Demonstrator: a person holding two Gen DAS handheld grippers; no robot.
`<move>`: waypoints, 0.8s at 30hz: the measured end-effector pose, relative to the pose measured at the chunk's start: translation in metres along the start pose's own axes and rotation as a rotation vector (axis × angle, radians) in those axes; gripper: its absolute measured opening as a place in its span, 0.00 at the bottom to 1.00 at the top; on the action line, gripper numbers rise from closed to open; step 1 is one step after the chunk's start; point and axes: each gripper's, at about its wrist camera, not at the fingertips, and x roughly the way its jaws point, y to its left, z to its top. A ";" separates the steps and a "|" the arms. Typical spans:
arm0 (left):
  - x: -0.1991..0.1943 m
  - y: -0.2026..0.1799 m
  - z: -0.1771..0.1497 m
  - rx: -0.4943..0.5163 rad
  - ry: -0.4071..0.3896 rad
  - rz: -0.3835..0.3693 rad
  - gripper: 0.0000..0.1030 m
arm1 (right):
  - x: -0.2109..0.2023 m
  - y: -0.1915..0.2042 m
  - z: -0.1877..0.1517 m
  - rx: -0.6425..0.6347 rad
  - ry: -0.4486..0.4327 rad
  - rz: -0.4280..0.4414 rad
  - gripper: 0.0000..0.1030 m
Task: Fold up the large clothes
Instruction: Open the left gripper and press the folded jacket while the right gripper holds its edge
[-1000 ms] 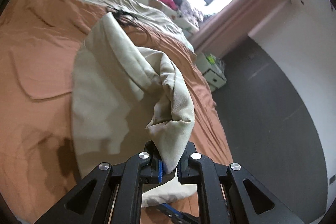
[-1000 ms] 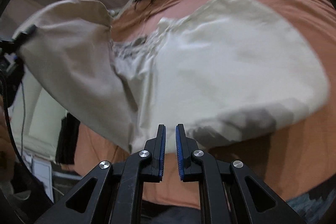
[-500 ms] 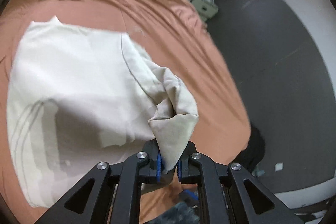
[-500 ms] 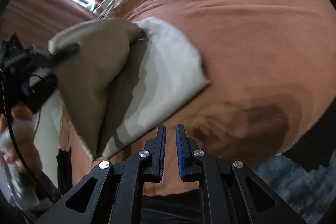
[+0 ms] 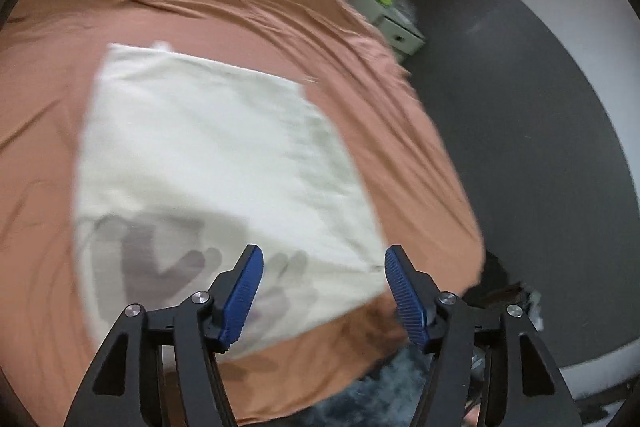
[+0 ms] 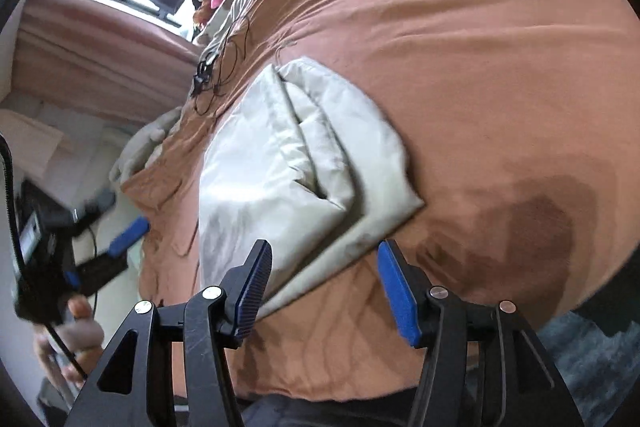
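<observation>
Bed: an orange sheet (image 5: 248, 23) covers it, wrinkled toward the far end, with a dark grey floor (image 5: 520, 115) alongside.
Garment: the cream garment (image 5: 208, 163) lies folded in a rough rectangle on the sheet, near the bed's near edge; from the right wrist view (image 6: 288, 163) layered folds and a tucked flap show on top.
Left gripper: the left gripper (image 5: 322, 293) hovers over the garment's near edge, jaws spread wide, nothing between them.
Right gripper: the right gripper (image 6: 322, 287) sits above the garment's near corner, jaws wide apart and empty.
Shadows: gripper shadows fall on the cloth's near part.
Drawer unit: a small white drawer unit (image 5: 394, 27) stands beside the bed.
Cable: a thin black cable (image 6: 218, 75) lies tangled on the sheet beyond the garment.
</observation>
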 end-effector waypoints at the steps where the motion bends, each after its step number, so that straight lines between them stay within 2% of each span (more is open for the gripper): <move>1: -0.006 0.014 -0.002 -0.016 -0.013 0.022 0.63 | 0.008 0.002 0.003 0.004 0.010 0.004 0.55; 7: -0.033 0.096 -0.021 -0.132 -0.066 0.137 0.63 | 0.047 0.003 0.016 0.001 0.057 -0.049 0.55; 10: -0.034 0.128 -0.034 -0.192 -0.069 0.181 0.63 | 0.060 0.011 0.023 -0.054 0.061 -0.050 0.54; 11: -0.031 0.134 -0.037 -0.203 -0.066 0.190 0.63 | 0.063 0.011 0.023 -0.061 0.070 -0.051 0.51; 13: -0.027 0.148 -0.047 -0.231 -0.052 0.211 0.63 | 0.068 0.010 0.026 -0.077 0.080 -0.051 0.24; 16: -0.015 0.155 -0.059 -0.247 -0.021 0.210 0.63 | 0.058 0.015 0.029 -0.117 0.044 -0.023 0.13; 20: -0.003 0.149 -0.065 -0.229 0.005 0.215 0.63 | 0.038 0.016 0.027 -0.126 -0.006 -0.024 0.11; 24: 0.004 0.139 -0.066 -0.202 0.012 0.205 0.63 | 0.030 0.013 0.022 -0.177 -0.011 -0.125 0.10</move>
